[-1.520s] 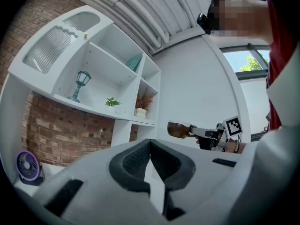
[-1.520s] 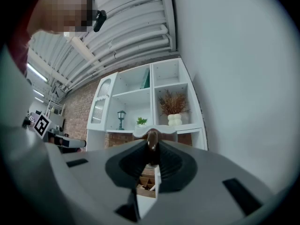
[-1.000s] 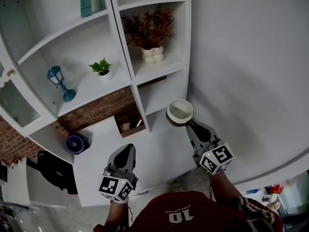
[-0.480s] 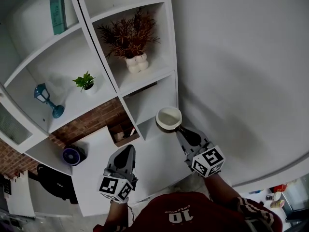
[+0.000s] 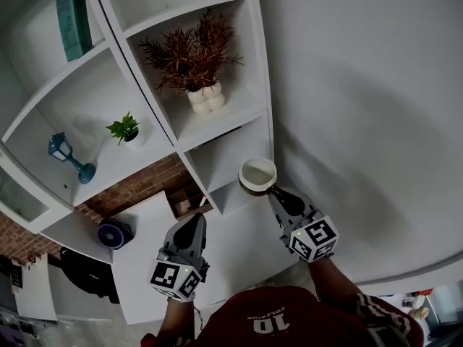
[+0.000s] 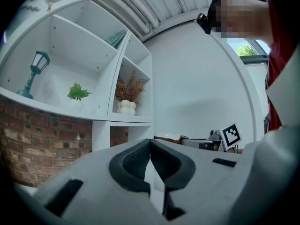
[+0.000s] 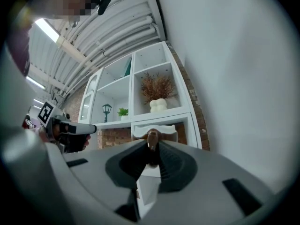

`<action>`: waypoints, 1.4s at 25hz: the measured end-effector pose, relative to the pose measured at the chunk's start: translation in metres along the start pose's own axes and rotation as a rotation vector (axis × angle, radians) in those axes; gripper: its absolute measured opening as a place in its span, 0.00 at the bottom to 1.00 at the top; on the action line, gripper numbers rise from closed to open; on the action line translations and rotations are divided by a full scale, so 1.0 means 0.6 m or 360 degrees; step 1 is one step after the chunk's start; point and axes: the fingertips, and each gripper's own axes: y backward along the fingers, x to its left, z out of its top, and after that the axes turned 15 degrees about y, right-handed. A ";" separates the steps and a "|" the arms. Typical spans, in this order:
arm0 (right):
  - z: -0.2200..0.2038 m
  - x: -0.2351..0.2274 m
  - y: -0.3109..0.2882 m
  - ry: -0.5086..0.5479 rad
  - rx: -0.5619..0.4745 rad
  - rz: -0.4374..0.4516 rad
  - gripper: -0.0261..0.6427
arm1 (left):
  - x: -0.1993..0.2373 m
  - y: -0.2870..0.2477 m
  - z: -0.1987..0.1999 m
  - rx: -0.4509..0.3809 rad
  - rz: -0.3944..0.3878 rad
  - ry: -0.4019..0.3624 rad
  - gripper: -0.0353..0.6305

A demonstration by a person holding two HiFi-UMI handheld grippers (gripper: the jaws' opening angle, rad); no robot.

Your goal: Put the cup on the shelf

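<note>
Now: carrying; my right gripper (image 5: 278,192) clamps the cup (image 5: 257,173) by its handle.
Cup: at 12 o'clock from those jaws, just outside the shelf (image 5: 226,126).
Left gripper (image 5: 193,222): closed, empty.
Next: I'd reach into the low bay, set down, release.

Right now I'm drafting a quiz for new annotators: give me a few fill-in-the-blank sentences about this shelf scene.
1. The cup is held by its ___ in the right gripper.
2. The left gripper has its jaws together and holds ___.
3. The dried plant stands in a ___ vase.
4. The lantern beside the small green plant is ___ in colour.

Missing words: handle; nothing; white; blue.
</note>
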 end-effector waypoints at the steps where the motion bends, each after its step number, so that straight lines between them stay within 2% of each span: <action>1: -0.004 -0.005 -0.006 0.0000 0.0003 0.0004 0.11 | 0.005 -0.004 -0.001 -0.0003 0.0002 0.0000 0.04; 16: -0.067 -0.055 -0.091 0.0018 0.0078 0.0051 0.11 | 0.056 -0.050 -0.036 -0.0032 0.0104 0.0120 0.04; 22: -0.085 -0.068 -0.120 0.0030 0.0091 0.0063 0.11 | 0.081 -0.061 -0.042 -0.0018 0.0158 0.0123 0.04; 35: -0.133 -0.088 -0.170 0.0027 0.0135 0.0072 0.11 | 0.103 -0.088 -0.050 0.0018 0.0171 0.0093 0.04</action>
